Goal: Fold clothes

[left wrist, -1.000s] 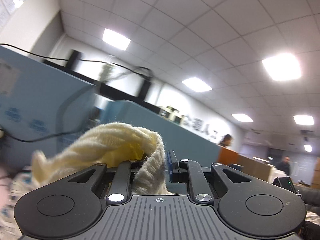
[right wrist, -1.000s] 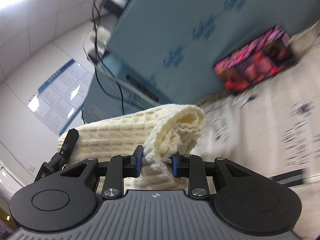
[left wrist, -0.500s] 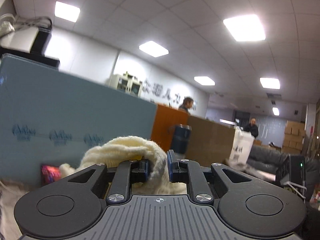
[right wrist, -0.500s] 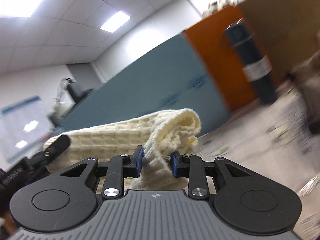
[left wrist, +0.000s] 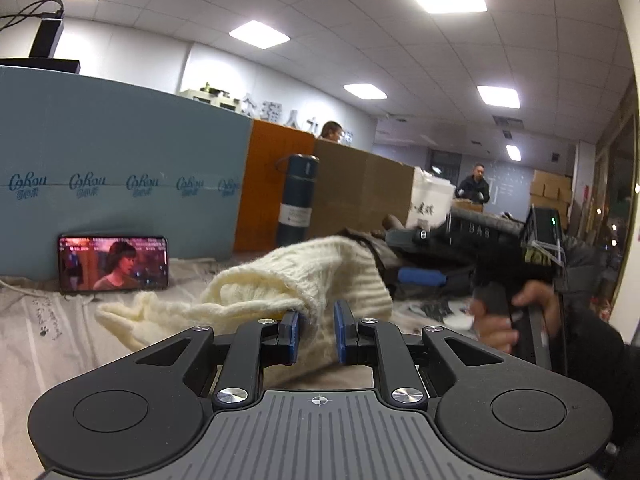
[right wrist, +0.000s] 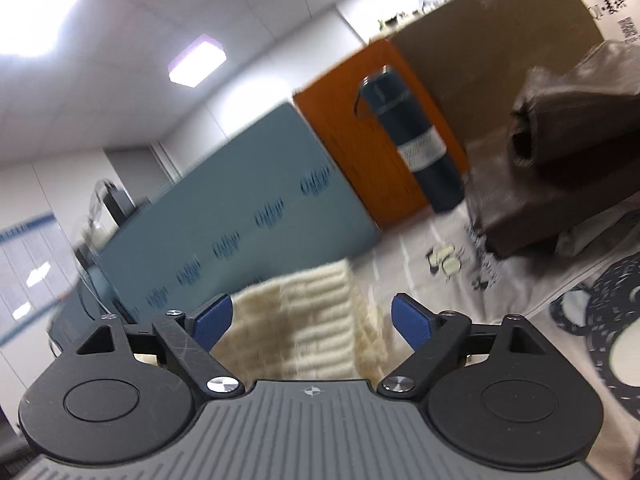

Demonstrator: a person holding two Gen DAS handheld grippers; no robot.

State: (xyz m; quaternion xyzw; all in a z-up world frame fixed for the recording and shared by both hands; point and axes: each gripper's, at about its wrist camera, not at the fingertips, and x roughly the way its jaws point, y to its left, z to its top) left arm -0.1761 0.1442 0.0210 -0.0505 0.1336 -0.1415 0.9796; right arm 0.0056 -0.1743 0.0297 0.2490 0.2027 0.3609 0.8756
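A cream knitted sweater (left wrist: 304,280) lies bunched on the cloth-covered table (left wrist: 48,344). My left gripper (left wrist: 316,334) is shut on a fold of it, close above the table. In the right wrist view the sweater (right wrist: 316,320) lies loose between and beyond the fingers, blurred. My right gripper (right wrist: 310,320) is open with its jaws wide apart and holds nothing. The right gripper and the hand holding it also show in the left wrist view (left wrist: 516,284), to the right of the sweater.
A phone (left wrist: 113,263) playing video leans on a blue foam panel (left wrist: 120,176) at the back. A dark blue bottle (left wrist: 298,196) stands by an orange board. A folded brown garment (right wrist: 560,152) lies at the right, and dark clothes (left wrist: 420,252) are behind the sweater.
My right gripper has opened and let go of the sweater. Both grippers have come down toward the table, and the left still grips its fold.
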